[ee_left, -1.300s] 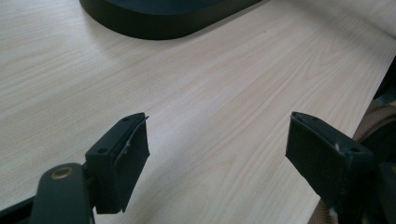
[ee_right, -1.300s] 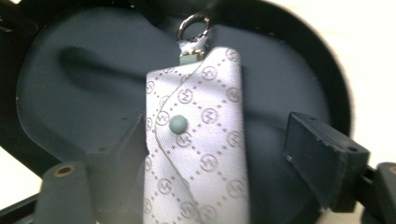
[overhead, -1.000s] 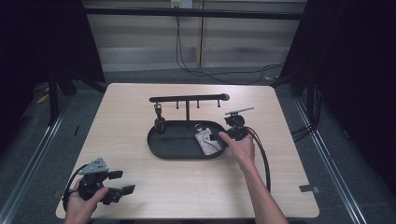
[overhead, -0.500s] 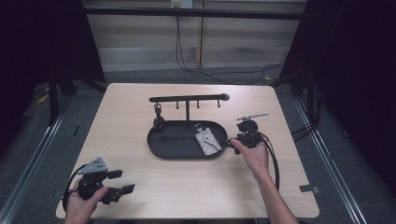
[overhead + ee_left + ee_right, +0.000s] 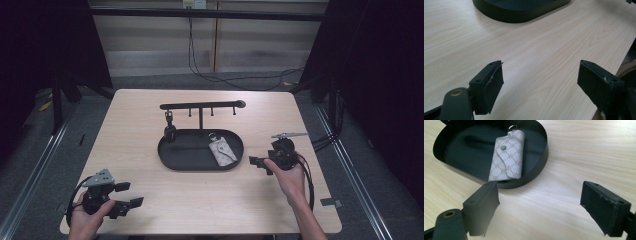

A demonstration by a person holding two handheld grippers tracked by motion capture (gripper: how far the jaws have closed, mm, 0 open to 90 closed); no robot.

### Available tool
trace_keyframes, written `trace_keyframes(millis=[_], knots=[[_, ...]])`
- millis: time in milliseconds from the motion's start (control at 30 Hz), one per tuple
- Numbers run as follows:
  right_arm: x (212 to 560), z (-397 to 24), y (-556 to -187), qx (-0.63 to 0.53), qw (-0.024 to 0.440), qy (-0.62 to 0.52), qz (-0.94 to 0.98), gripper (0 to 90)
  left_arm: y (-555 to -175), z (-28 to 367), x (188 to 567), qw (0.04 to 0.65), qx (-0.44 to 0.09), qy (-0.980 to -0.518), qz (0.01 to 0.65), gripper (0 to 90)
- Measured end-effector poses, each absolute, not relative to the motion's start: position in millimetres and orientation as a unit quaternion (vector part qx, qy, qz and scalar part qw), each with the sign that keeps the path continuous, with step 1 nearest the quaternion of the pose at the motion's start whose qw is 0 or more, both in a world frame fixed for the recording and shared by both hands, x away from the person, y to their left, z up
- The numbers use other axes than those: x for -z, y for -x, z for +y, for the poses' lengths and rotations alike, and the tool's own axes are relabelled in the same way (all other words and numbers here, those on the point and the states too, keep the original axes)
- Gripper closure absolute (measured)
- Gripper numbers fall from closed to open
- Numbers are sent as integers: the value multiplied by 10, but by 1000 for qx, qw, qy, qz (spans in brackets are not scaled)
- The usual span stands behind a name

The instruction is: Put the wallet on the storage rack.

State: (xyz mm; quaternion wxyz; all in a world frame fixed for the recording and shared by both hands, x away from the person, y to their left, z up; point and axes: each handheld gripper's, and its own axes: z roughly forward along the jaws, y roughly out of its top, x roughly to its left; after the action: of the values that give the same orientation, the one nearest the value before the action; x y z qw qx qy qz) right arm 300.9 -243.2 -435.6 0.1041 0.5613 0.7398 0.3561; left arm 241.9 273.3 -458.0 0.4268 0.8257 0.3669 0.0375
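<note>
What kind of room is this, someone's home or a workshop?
Probably a lab or recording studio, not a home: a bare wooden table ringed by dark curtains, loose cables on the floor, and a person holding a cabled gripper in each hand.

No readable text shows anywhere; the grey key pouch (image 5: 507,156) bears only a repeating monogram-like pattern.

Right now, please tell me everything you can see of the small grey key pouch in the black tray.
The key pouch is a small, flat case of pale grey material, fabric or leather by its look, printed with a repeating diamond pattern. A curved flap folds across its front, closed by one round snap button. A metal ring sits at its upper end. It lies flat and slanted on the floor of the black oval tray, in the right part, its lower end at the tray wall. Neither gripper touches it.
</note>
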Motion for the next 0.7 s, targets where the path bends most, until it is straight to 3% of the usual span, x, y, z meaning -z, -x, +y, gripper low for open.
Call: trace_keyframes(millis=[700], knots=[[4514,-2809,-2370,-351,125,-576,728,156,-2428,2748,4594,426,-35,-824,372,205]])
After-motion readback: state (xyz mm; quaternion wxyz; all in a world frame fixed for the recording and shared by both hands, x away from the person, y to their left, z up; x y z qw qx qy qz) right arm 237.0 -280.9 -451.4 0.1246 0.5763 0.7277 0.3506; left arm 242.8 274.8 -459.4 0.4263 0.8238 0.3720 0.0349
